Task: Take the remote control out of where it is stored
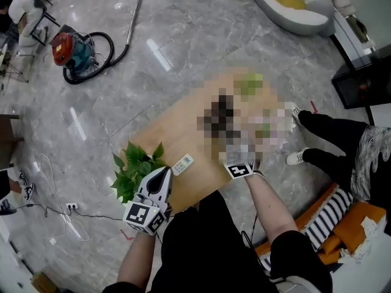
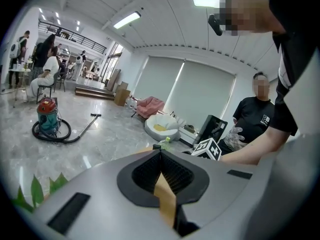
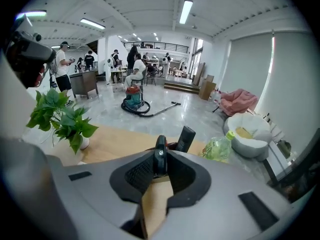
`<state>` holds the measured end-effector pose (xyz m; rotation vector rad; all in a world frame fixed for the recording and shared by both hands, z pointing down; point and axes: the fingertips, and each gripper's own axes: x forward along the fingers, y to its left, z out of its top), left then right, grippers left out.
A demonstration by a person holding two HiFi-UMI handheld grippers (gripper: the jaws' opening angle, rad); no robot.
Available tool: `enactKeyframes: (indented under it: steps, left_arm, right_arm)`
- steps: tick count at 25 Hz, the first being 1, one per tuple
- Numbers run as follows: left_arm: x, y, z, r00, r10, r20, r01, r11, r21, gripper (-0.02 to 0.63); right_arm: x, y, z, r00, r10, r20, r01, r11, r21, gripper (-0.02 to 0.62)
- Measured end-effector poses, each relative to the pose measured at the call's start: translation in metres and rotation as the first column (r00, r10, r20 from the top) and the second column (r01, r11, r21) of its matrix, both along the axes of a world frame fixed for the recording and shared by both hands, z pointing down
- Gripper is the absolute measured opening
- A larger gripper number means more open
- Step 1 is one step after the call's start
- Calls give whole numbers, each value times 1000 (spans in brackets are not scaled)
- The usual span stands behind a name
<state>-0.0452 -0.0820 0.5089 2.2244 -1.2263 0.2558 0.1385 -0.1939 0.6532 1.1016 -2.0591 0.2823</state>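
In the right gripper view my right gripper (image 3: 160, 160) is shut on a slim black remote control (image 3: 160, 154), seen edge-on and upright between the pads. Just behind it a second black remote (image 3: 186, 138) stands up out of a dark holder (image 3: 172, 145) on the wooden table (image 3: 115, 141). The head view blurs this spot; only the right gripper's marker cube (image 1: 239, 170) shows. My left gripper (image 1: 164, 173) hovers over the table's near-left corner beside a white remote (image 1: 182, 163); its jaws are shut and hold nothing.
A potted green plant (image 1: 135, 166) stands at the table's left corner, close to the left gripper. A green bottle (image 3: 218, 148) sits right of the holder. A person's legs (image 1: 342, 142) are beside the table's right end. A vacuum cleaner (image 1: 70, 50) lies on the floor beyond.
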Motion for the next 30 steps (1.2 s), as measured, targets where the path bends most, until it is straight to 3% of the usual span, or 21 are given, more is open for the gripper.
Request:
enactKeyframes:
  steps: [8,15,23,30]
  left_arm:
    - [-11,19,-27,1000,24,12,-24,998,66,8]
    - [0,36,-21,998,59,-4,-58,996,67,8]
    - [23,45,0,992,123,-1,-123,992,34,8]
    - [17,53,35,994,106,8,-105,994,-33,8]
  right_arm:
    - [17,40,-55,999,46,-6,-46,995,88,67]
    - [38,78,-58,996,85,-40,-81,993,86,67]
    - [63,112,9,987,82,-140,-84,996,-8,67]
    - [73,143,105,946,-96,-309,48,986,-159,69]
